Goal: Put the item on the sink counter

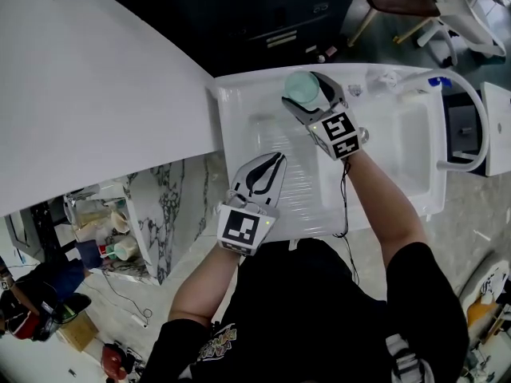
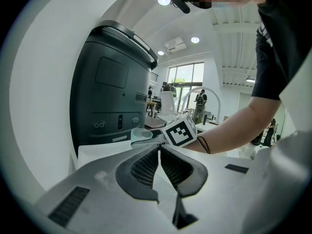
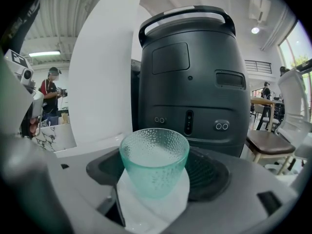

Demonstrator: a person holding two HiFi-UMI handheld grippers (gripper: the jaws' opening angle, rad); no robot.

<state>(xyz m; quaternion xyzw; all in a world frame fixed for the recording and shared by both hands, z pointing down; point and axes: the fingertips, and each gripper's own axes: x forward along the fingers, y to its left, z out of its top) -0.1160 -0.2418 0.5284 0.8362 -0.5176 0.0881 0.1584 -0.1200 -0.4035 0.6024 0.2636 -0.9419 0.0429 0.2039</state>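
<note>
- Gripping the teal glass cup (image 3: 154, 160) by its lower body, the right gripper (image 3: 156, 173) has one jaw on each side of it. The cup stands upright with its mouth up, so its long axis runs vertically, across the line of the jaws.
- Seen from the head view, the glass cup (image 1: 302, 88) sits at the far edge of the white sink counter (image 1: 239, 110), at about 12 o'clock from the ribbed draining area. The right gripper (image 1: 313, 94) reaches it from about 5 o'clock.
- White surface shows directly beneath the cup's base in the right gripper view. Whether the base is touching the counter or hanging just above it cannot be told.
- The coming move looks like a straight lowering and release. The cup is already over the counter and needs no turning, only to be kept level.
- The left gripper (image 1: 275, 163) lies at about 7 o'clock from the cup and well apart from it. Its jaws are pressed together on nothing, as the left gripper view confirms (image 2: 159, 148), so the right hand is the one placed for the job.
- The basin (image 1: 415, 150) and faucet (image 1: 471, 110) lie toward 3 o'clock, and a dark machine (image 3: 195, 72) stands beyond the counter's far edge.
</note>
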